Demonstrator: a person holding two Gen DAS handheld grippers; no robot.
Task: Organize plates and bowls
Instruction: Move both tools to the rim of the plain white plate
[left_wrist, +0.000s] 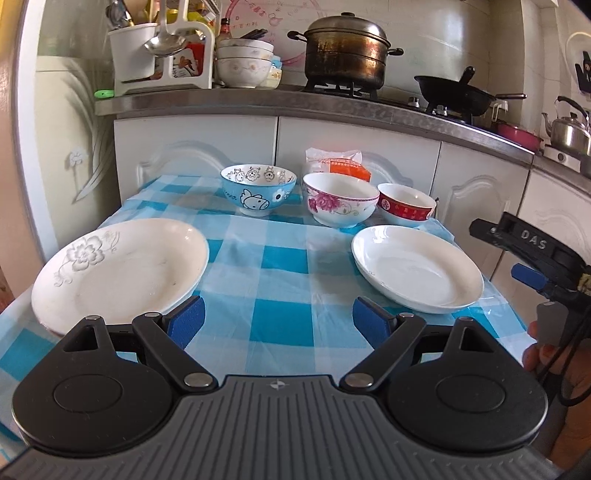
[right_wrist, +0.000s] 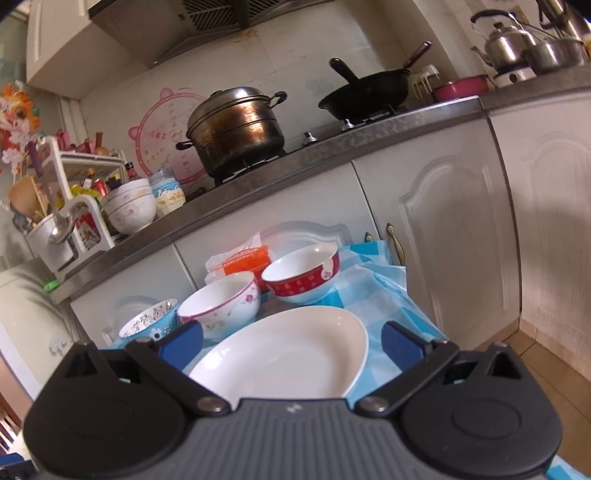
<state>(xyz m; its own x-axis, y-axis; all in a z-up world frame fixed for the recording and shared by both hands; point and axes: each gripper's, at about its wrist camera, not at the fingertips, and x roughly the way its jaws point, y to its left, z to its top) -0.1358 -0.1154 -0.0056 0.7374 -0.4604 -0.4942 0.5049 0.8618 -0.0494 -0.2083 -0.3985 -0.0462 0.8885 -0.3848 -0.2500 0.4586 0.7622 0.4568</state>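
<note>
On the blue checked tablecloth (left_wrist: 280, 266) lie a large flower-print plate (left_wrist: 122, 269) at the left and a plain white plate (left_wrist: 417, 267) at the right. Behind stand a blue cartoon bowl (left_wrist: 258, 190), a pink-flower bowl (left_wrist: 338, 199) and a red-band bowl (left_wrist: 406, 205). My left gripper (left_wrist: 279, 323) is open and empty above the cloth's front, between the plates. My right gripper (right_wrist: 291, 345) is open, its pads on either side of the plain white plate (right_wrist: 284, 358), above its near rim. The bowls show beyond (right_wrist: 301, 273).
A plastic bag with an orange label (left_wrist: 338, 162) leans behind the bowls. White cabinet doors (left_wrist: 195, 147) stand right behind the table. The counter above holds a steamer pot (left_wrist: 345, 51), a wok (left_wrist: 454, 92), stacked bowls (left_wrist: 243, 62) and a kettle (left_wrist: 569, 127).
</note>
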